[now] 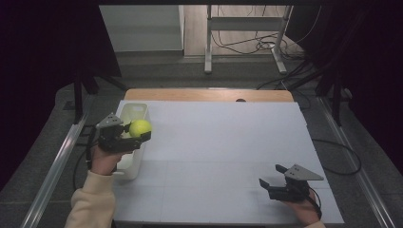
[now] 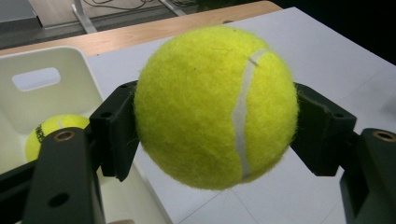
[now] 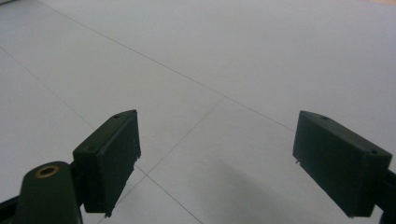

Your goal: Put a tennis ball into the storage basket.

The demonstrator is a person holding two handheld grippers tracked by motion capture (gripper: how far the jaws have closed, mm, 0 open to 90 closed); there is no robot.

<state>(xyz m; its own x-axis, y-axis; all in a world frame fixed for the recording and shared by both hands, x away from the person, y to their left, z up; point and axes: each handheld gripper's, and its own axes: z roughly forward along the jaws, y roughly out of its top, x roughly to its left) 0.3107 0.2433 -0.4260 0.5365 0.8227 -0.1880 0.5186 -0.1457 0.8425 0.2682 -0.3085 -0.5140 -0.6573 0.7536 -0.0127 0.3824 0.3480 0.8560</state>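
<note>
dim, dark-edged room, soft overhead light perhaps, faint shadows, mild blur

White table (image 1: 228, 142), metal frame (image 1: 247, 23) behind.

Black tools (image 1: 275, 175), cream sleeve (image 1: 92, 202)

In the left gripper view, the held tennis ball (image 2: 217, 105) hides the pads' contact faces and much of the table (image 2: 327, 60) behind it. A second ball (image 2: 49, 135) in the white bin (image 2: 70, 79) sits half hidden behind the left gripper (image 2: 217, 135); its print is too small to read. The frame's left edge cuts off the bin.
</note>
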